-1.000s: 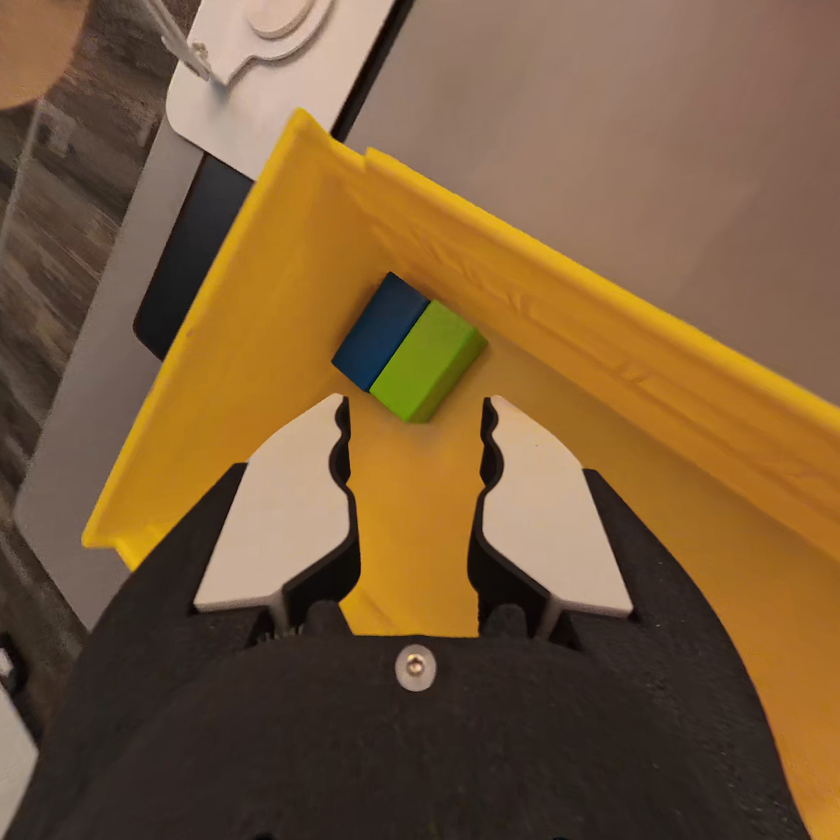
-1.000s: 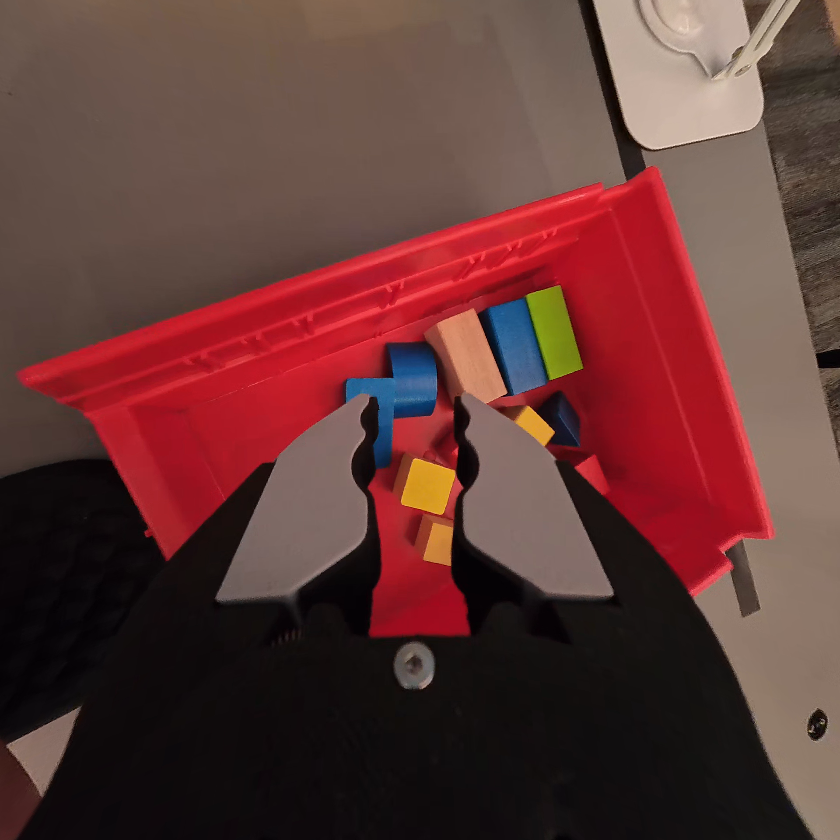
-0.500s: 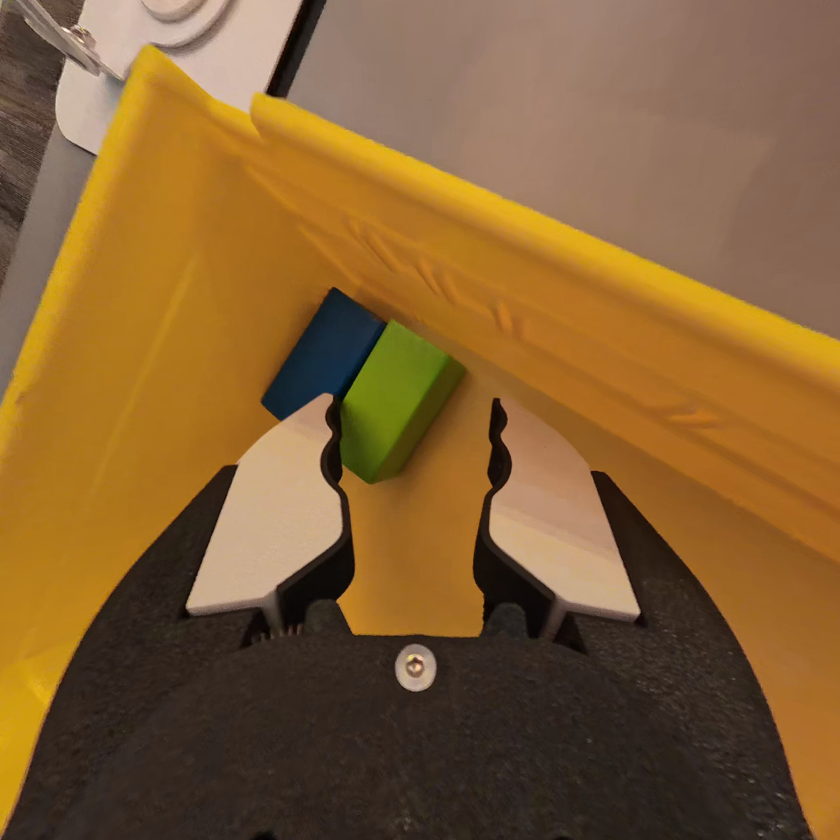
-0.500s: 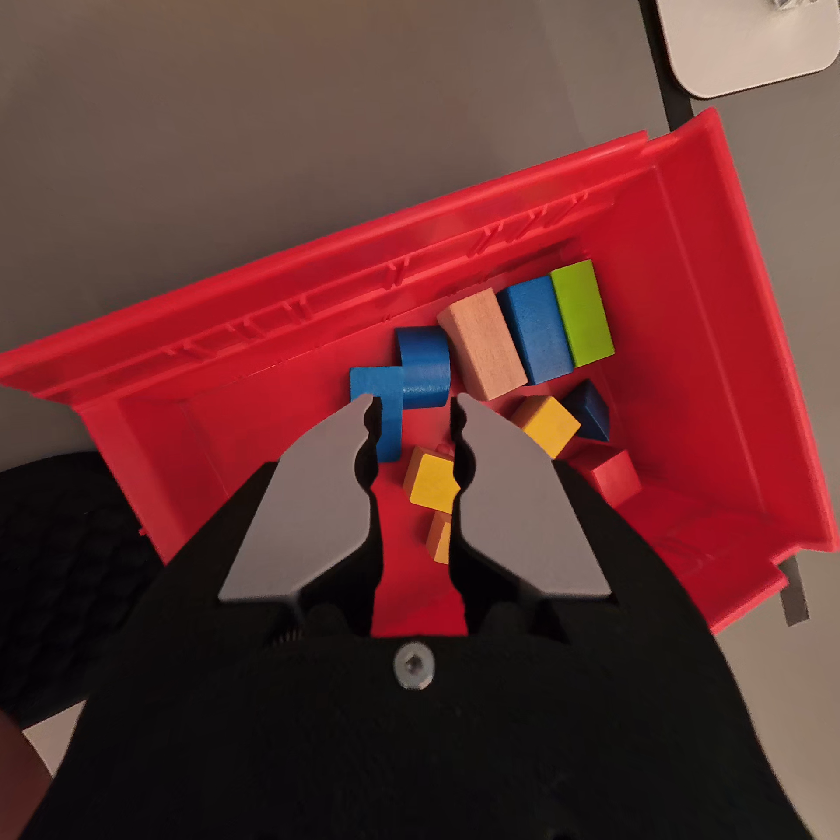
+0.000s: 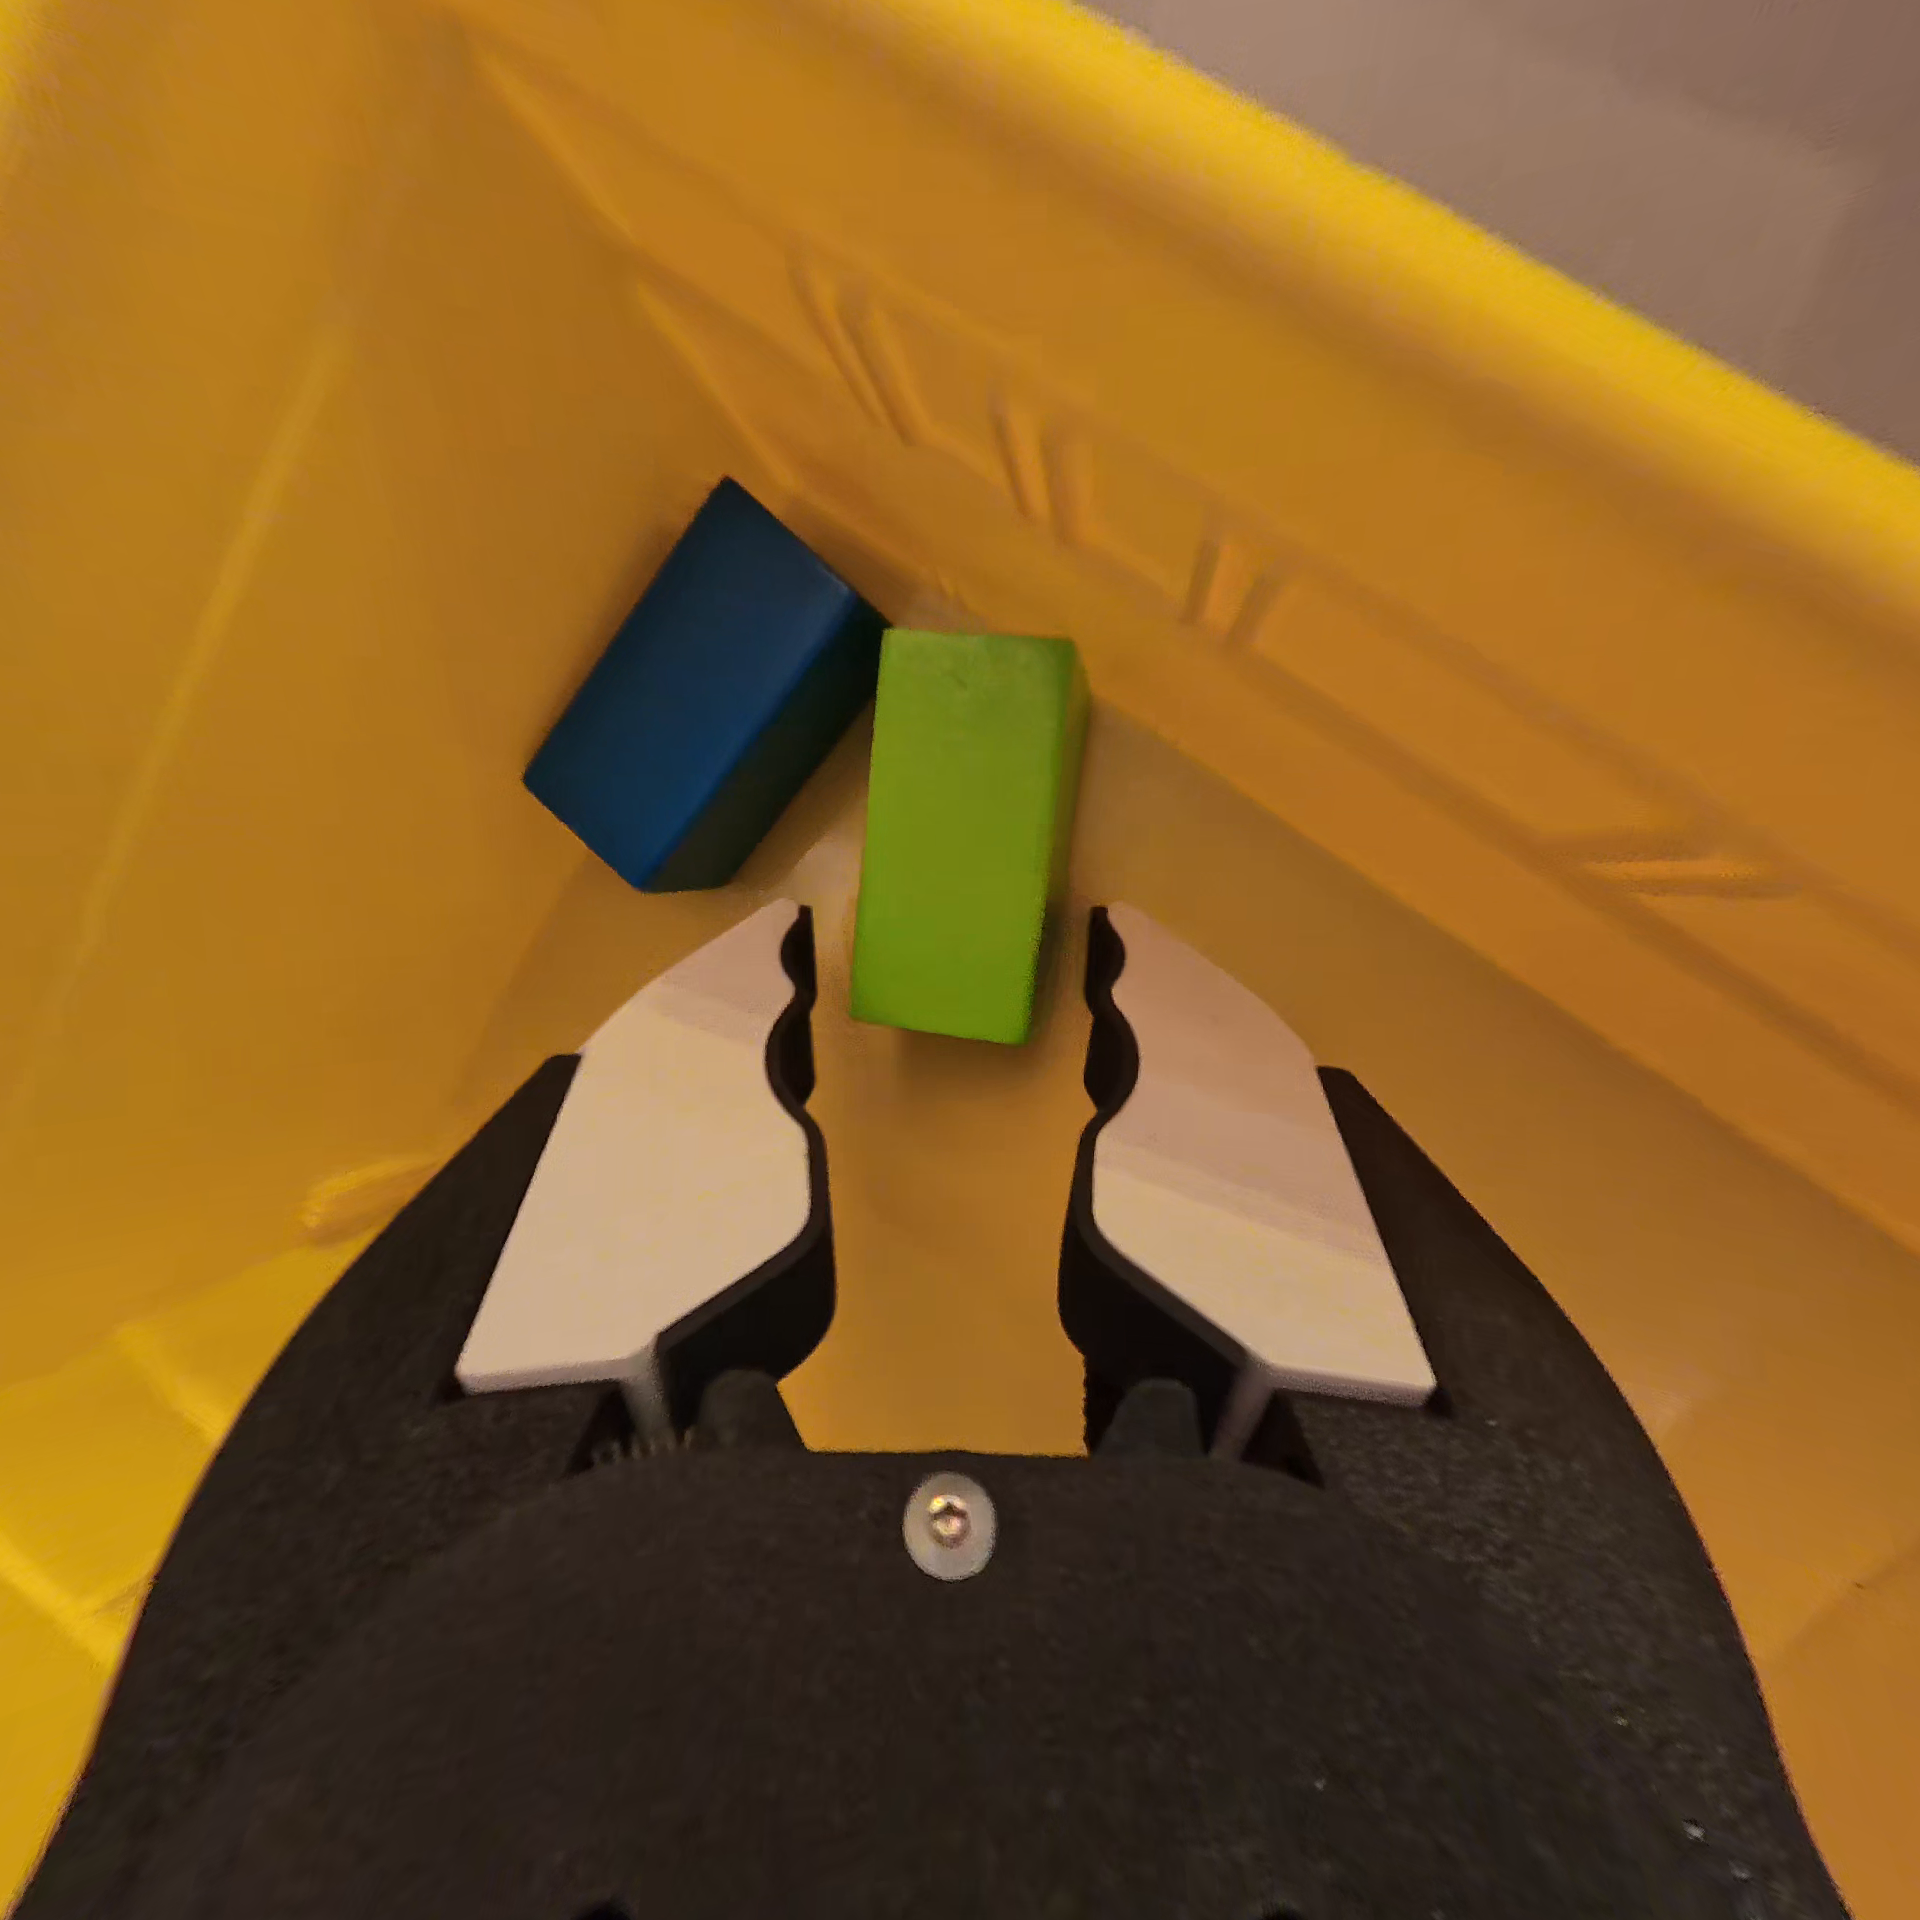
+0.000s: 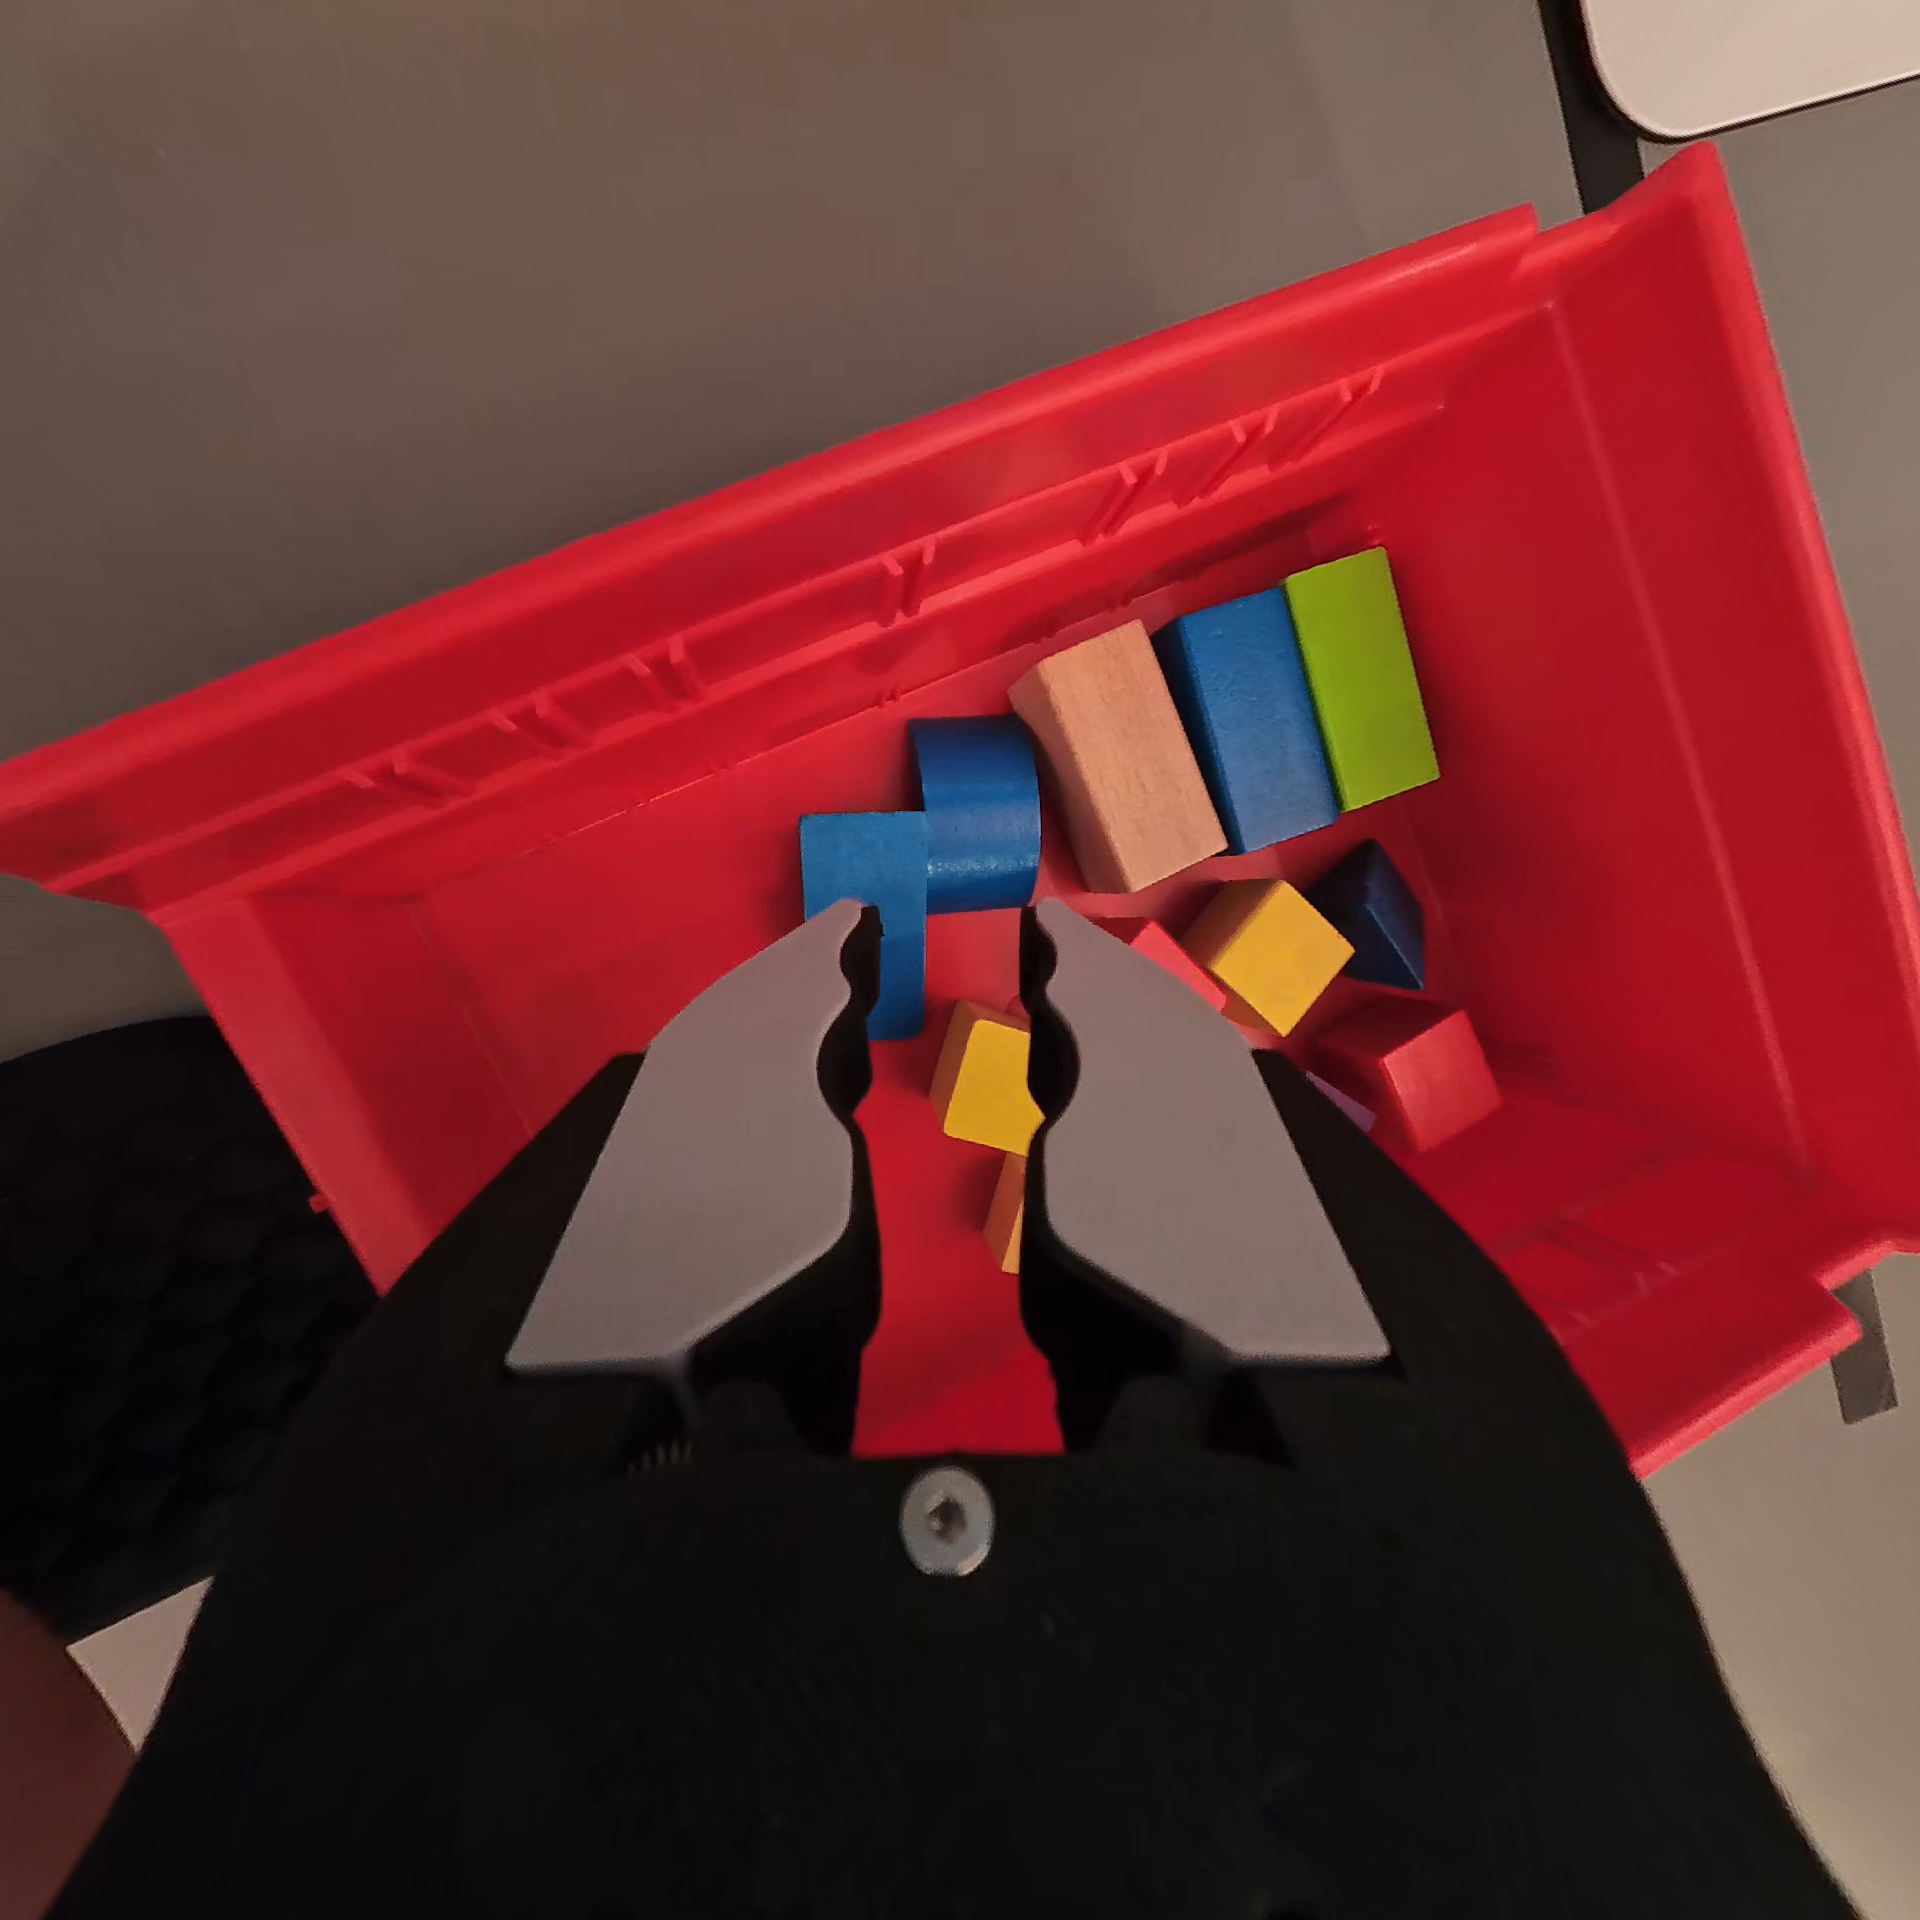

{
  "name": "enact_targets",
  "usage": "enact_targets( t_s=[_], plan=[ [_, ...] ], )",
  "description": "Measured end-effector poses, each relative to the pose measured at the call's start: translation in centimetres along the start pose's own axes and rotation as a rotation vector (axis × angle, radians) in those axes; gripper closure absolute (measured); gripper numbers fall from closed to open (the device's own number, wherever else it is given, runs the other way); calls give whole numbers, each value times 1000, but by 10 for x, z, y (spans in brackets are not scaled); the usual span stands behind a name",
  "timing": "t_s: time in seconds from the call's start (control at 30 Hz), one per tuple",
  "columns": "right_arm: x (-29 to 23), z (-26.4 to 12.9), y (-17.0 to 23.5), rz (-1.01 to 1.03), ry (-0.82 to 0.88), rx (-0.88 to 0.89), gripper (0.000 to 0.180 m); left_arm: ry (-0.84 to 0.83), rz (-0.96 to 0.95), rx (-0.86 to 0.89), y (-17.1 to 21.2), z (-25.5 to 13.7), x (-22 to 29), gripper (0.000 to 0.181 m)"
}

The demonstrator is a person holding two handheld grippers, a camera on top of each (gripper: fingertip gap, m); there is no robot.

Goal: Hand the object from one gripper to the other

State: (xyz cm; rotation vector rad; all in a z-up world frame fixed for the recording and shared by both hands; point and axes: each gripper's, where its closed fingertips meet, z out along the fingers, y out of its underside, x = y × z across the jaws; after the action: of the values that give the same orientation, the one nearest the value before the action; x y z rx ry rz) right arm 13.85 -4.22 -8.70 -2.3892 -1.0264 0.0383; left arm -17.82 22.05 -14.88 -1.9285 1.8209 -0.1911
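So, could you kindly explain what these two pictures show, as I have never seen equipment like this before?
There is no robot here: a person holds a two-fingered grasping tool in each hand, and each tool carries a camera looking forward along its fingers. One picture comes from the left gripper, which is inside a yellow bin. Its jaws are open around the near end of a green block, beside a dark blue block. The other comes from the right gripper, open and empty above a red bin that sits on a grey table and holds assorted coloured blocks. Nothing is held yet.
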Motion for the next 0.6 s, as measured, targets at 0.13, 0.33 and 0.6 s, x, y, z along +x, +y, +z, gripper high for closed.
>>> enact_targets(
  t_s=[0.13, 0.33, 0.6],
  plan=[
    [-1, 0, 1, 1, -7, -3, 155, 22, -7, 5, -2, -1, 3, 145],
    [0, 0, 1, 0, -1, -3, 156, 9, -40, -13, 4, -23, -4, 146],
    [11, -19, -32, -78, 137, 103, 156, -39, -33, 196, -25, -102, -6, 146]
  ],
)
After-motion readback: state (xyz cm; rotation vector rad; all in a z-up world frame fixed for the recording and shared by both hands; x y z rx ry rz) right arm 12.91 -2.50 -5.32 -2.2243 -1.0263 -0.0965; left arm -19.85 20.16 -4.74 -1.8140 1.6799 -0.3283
